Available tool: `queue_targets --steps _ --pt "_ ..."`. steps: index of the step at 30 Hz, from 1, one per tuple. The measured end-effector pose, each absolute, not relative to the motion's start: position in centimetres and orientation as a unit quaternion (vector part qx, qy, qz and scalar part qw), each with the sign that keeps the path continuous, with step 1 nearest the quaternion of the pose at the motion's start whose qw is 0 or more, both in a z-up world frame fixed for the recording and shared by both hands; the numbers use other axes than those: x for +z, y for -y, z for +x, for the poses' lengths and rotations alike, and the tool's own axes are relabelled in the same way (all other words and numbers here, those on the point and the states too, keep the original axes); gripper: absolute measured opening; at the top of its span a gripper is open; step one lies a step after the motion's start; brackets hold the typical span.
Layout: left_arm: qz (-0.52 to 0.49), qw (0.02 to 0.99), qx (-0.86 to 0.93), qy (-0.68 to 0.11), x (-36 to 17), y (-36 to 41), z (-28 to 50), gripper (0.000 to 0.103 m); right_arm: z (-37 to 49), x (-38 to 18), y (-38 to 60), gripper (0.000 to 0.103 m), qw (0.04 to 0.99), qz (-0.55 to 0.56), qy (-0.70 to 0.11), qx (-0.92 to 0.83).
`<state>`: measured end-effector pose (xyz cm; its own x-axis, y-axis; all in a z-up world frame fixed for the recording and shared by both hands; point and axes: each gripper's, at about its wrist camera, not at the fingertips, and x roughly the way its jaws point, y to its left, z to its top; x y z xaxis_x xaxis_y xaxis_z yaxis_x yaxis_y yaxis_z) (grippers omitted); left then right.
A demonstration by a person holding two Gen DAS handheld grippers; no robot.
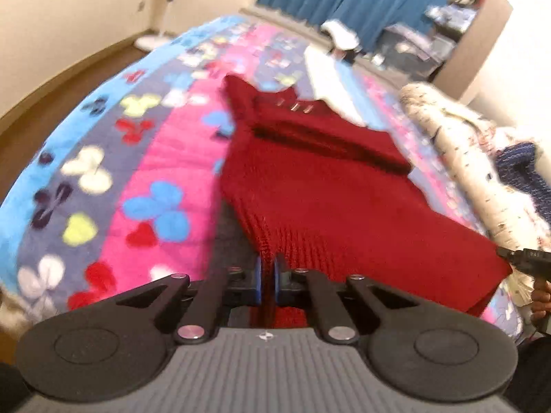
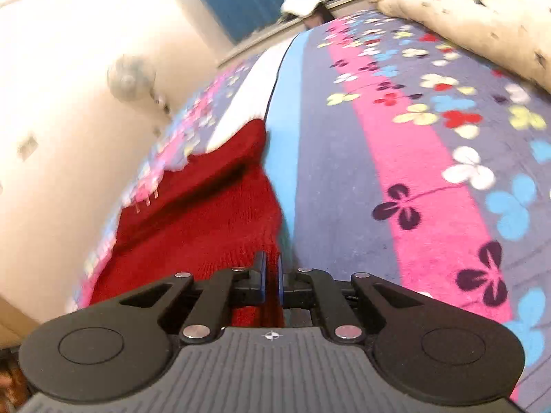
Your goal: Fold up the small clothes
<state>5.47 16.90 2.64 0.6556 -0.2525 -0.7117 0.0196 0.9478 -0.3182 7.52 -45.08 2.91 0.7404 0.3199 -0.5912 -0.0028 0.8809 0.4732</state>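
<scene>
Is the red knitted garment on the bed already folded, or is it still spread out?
Mostly spread: the red knitted garment lies flat on the blanket, with one part folded across its top. Both grippers pinch its near hem.

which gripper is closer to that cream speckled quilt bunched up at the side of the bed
Right. The cream quilt lies along the bed's right side, beyond the red knit garment. The right gripper pinches the garment's corner on that side; the left gripper pinches the opposite corner.

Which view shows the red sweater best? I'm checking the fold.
Left wrist: nearly the whole red sweater shows, spread on the blanket, including its folded part. Right wrist shows only one side, blurred.
</scene>
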Motion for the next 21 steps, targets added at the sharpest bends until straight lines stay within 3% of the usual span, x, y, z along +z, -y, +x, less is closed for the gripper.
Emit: queue_targets --steps 6,10,12,17,21 --pt "-0.124 0.855 -0.058 -0.5 -1.0 -16.1 8.0 0.011 10.6 -1.2 41.5 0.007 0.873 0.097 -0.475 0.051" --pt "-0.129 0.845 -0.046 -0.517 -1.8 -16.4 8.1 0.022 10.8 -2.3 41.1 0.014 0.855 0.105 -0.504 0.058" --pt "-0.145 0.836 -0.043 -0.527 -2.5 -16.8 8.2 0.024 10.8 -2.8 41.1 0.025 0.848 0.109 -0.515 0.064" --pt "-0.142 0.828 -0.052 -0.54 -3.4 -16.2 8.7 0.036 10.7 -3.2 40.5 0.032 0.84 0.092 -0.529 0.074" --pt "-0.13 0.831 -0.053 -0.538 -3.4 -15.7 8.7 0.036 10.8 -3.3 39.8 0.034 0.84 0.073 -0.531 0.078"
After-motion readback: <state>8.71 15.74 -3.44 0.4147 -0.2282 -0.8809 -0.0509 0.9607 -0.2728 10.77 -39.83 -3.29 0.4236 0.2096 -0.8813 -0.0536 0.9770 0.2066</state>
